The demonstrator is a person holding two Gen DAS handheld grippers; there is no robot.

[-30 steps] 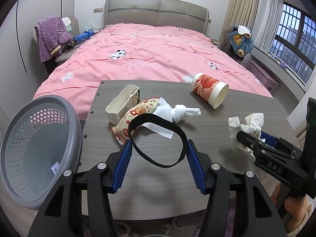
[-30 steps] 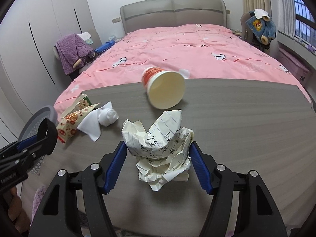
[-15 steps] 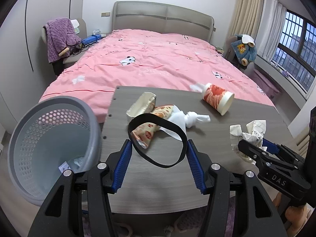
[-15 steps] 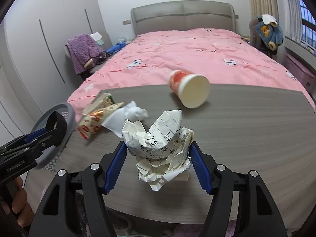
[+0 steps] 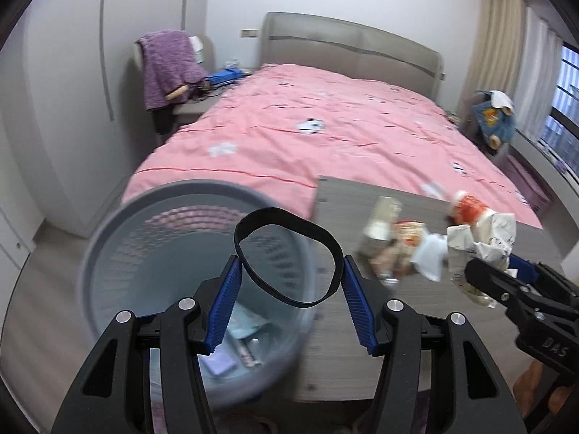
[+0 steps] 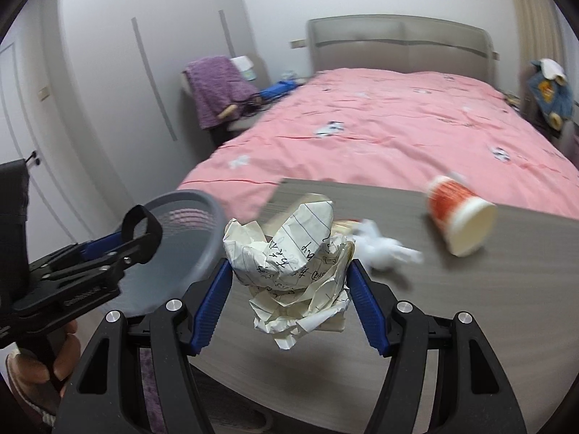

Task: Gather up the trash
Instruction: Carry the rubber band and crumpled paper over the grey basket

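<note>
- Left tool (image 5: 289, 278) grips a black band (image 5: 287, 256) over the grey basket (image 5: 108, 238) off the table's left edge
- Right tool (image 6: 289, 289) clamps a paper ball (image 6: 289, 264) above the table (image 6: 470, 307) near its left edge
- Farther back lie wrappers (image 5: 394, 242), tissue (image 6: 380, 249) and a cup (image 6: 459, 217) on its side

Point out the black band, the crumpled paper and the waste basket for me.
black band (image 5: 327, 237): left wrist view, upper right arc of the loop.
crumpled paper (image 6: 289, 260): right wrist view, middle of the wad.
waste basket (image 5: 105, 231): left wrist view, left rim.
</note>
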